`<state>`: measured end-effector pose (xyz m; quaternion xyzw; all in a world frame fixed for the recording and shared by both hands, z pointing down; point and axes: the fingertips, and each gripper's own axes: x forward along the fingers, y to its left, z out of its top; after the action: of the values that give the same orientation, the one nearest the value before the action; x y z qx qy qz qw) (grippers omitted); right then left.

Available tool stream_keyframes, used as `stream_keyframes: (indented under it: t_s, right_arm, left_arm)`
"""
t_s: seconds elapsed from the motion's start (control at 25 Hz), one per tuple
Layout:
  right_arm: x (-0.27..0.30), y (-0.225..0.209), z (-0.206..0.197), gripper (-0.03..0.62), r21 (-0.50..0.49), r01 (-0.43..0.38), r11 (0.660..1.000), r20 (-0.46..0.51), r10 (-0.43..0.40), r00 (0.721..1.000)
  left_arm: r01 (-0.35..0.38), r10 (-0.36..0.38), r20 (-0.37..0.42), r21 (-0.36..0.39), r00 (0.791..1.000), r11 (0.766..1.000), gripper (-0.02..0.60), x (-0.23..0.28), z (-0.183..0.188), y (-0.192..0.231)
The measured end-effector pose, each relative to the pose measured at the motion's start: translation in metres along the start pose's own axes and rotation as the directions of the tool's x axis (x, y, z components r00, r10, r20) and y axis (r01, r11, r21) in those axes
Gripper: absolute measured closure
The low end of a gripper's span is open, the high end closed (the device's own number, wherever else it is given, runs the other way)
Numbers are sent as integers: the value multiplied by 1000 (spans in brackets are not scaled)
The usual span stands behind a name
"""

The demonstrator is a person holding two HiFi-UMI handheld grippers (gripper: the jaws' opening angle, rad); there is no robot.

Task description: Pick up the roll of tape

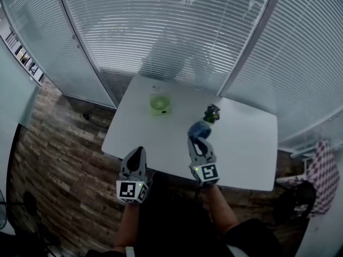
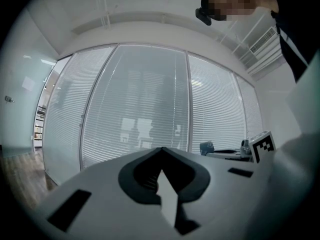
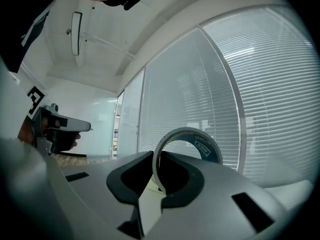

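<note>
Right gripper (image 3: 156, 169) has the roll of tape (image 3: 207, 145) pinched by its rim. The ring stands upright, dead ahead of the jaws, its hole facing across them. It sits out over the white table (image 1: 246, 143), lifted clear, by my read. Left gripper (image 2: 161, 151), jaws pressed together and empty, waits farther off, at the table's near edge.

Mid-frame in the right gripper view, the right gripper (image 3: 155, 171) is hiding the lower half of the roll of tape (image 3: 201, 144). Mid-frame in the head view, a dark-green thing (image 1: 212, 112) is showing too small to identify.
</note>
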<state>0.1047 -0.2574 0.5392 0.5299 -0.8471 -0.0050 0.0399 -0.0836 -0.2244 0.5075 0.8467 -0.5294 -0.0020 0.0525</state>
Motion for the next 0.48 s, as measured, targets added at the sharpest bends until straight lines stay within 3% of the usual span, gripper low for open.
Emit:
stream_keyframes:
  t_s: [0.48]
  right_arm:
    - [-12, 8, 9, 553, -17, -7, 1000, 29, 8, 1000]
  left_arm:
    - [-20, 20, 4, -7, 1000, 1000, 575, -3, -3, 6]
